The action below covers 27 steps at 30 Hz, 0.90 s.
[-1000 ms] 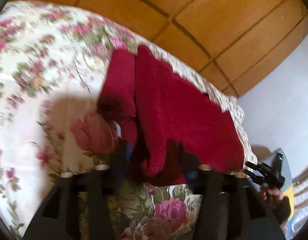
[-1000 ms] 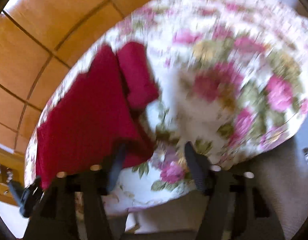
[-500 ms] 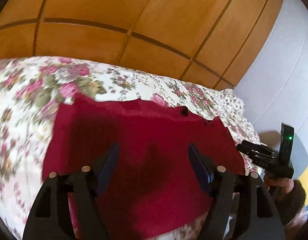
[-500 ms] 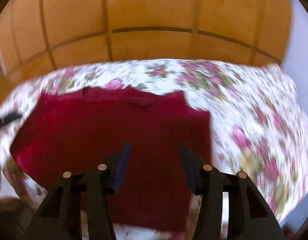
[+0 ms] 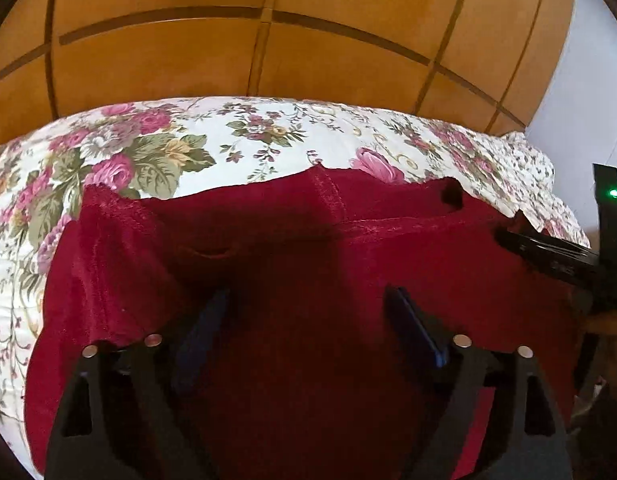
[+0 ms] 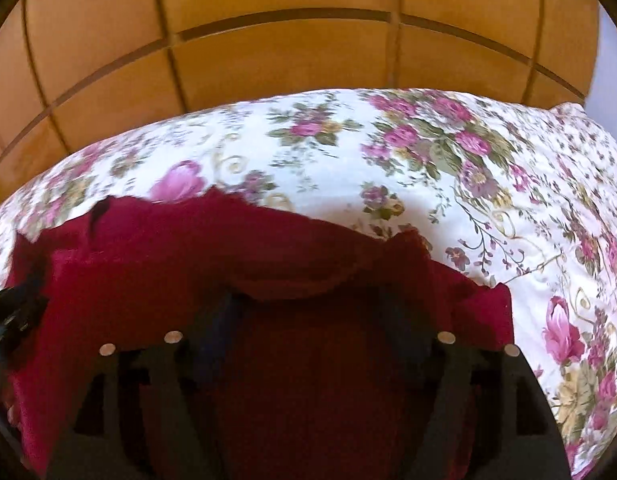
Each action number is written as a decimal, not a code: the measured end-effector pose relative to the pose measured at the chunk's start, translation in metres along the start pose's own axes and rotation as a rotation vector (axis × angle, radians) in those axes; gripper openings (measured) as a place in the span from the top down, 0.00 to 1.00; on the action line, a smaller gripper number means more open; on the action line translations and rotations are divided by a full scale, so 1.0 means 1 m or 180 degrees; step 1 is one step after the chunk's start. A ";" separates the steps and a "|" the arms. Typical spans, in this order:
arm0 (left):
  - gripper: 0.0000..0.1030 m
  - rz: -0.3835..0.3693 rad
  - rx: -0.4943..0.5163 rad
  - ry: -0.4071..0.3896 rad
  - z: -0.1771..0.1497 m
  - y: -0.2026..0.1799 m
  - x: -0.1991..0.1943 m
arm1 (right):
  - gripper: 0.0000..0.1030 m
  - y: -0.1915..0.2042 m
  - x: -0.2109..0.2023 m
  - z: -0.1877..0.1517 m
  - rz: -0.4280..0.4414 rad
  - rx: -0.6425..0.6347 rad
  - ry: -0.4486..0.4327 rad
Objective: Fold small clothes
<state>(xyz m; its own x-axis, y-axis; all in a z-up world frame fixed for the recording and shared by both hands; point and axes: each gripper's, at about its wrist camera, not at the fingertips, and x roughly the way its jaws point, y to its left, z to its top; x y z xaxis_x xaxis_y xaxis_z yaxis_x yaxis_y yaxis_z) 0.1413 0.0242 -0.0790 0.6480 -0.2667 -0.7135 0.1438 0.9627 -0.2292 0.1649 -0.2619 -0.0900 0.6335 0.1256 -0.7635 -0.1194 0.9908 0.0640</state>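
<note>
both hand-held grippers, left (image 5: 308,320) and right (image 6: 304,320), jaws just opening wide, hover over the dark red garment (image 5: 292,264) lying on the floral bedspread (image 5: 244,140); apparently gripping nothing.

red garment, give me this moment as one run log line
garment: red, spread on floral bedspread | left gripper: open, jaws just widened, above garment | right gripper: open, jaws just widened, above garment

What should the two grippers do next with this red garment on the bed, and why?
Probably lower both and pinch the near edge. The red garment lies spread on the floral bedspread, and the left gripper and right gripper, jaws just opened, hover over it holding nothing.
</note>
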 end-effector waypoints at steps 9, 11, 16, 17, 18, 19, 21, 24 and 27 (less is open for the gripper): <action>0.16 0.0320 -0.0173 0.0294 0.019 -0.015 -0.002 | 0.15 0.004 0.002 -0.001 -0.0245 -0.0036 -0.0065; 0.16 0.0342 -0.0290 0.0353 0.027 -0.018 0.001 | 0.14 0.004 0.002 -0.001 -0.0266 -0.0056 -0.0069; 0.16 0.0597 -0.0140 0.0329 0.045 -0.018 0.024 | 0.13 0.004 0.001 -0.002 -0.0258 -0.0044 -0.0074; 0.15 0.0633 -0.0093 0.0341 0.047 -0.015 0.030 | 0.13 0.004 0.001 -0.002 -0.0256 -0.0037 -0.0075; 0.11 0.0668 -0.0033 0.0339 0.048 -0.011 0.036 | 0.13 0.003 0.001 -0.002 -0.0256 -0.0015 -0.0074; 0.09 0.0703 0.0066 0.0289 0.048 -0.008 0.042 | 0.13 0.002 0.001 -0.002 -0.0258 0.0023 -0.0073; 0.06 0.0792 0.0157 0.0293 0.047 -0.001 0.054 | 0.13 -0.003 0.005 -0.002 -0.0237 0.0141 -0.0030; 0.04 0.0629 -0.0100 0.0416 0.053 0.016 0.063 | 0.13 -0.004 0.006 -0.001 -0.0212 0.0163 -0.0008; 0.04 0.0654 -0.0049 0.0403 0.052 0.013 0.063 | 0.11 -0.004 0.004 -0.001 -0.0148 0.0164 -0.0024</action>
<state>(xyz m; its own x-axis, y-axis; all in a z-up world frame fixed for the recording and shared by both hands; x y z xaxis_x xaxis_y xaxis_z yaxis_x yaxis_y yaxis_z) 0.2226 0.0228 -0.0925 0.5633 -0.0697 -0.8233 0.0064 0.9968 -0.0800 0.1671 -0.2653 -0.0946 0.6432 0.0796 -0.7615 -0.0503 0.9968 0.0617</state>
